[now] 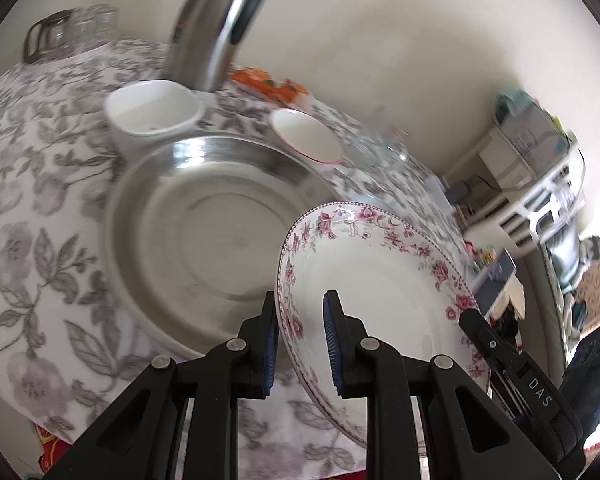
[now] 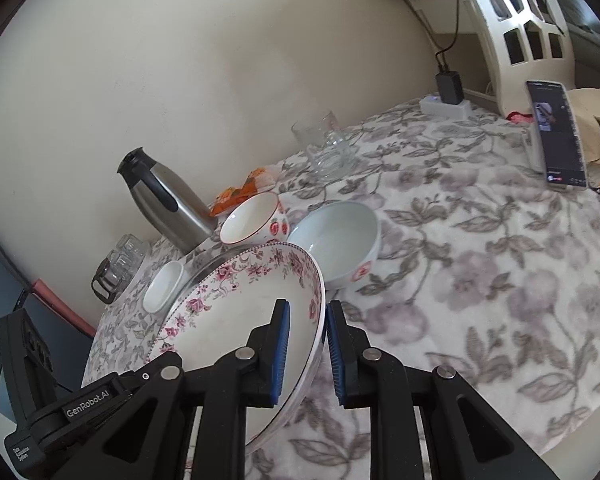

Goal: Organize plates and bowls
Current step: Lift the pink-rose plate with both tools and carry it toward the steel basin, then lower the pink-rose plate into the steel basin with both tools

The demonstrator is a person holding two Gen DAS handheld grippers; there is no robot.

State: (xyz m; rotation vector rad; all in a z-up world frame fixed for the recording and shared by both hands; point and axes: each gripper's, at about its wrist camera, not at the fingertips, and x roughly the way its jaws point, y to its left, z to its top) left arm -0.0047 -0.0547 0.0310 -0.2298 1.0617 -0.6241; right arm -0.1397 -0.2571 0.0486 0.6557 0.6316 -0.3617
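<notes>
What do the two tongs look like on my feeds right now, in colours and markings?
Both tongs, left and right, are black angular linkages with silver round pivot pins and blue ribbed pads on the fingers. The right feed shows white "GenRobot.AI" lettering on the other tongs' body; the left feed shows "DAS". No hands or sleeves show.

The left gripper (image 1: 302, 336), black with blue pads, clamps the near-left rim of a white floral-rimmed ceramic plate (image 1: 380, 280), which is held tilted above a table under a grey leaf-patterned cloth (image 1: 32, 208). A second black gripper (image 1: 470, 320) meets the plate's right rim. Behind lie a large round steel tray (image 1: 204, 216), a white cup (image 1: 152, 114), a white red-rimmed bowl (image 1: 306, 134) and a steel flask (image 1: 220, 28).
</notes>
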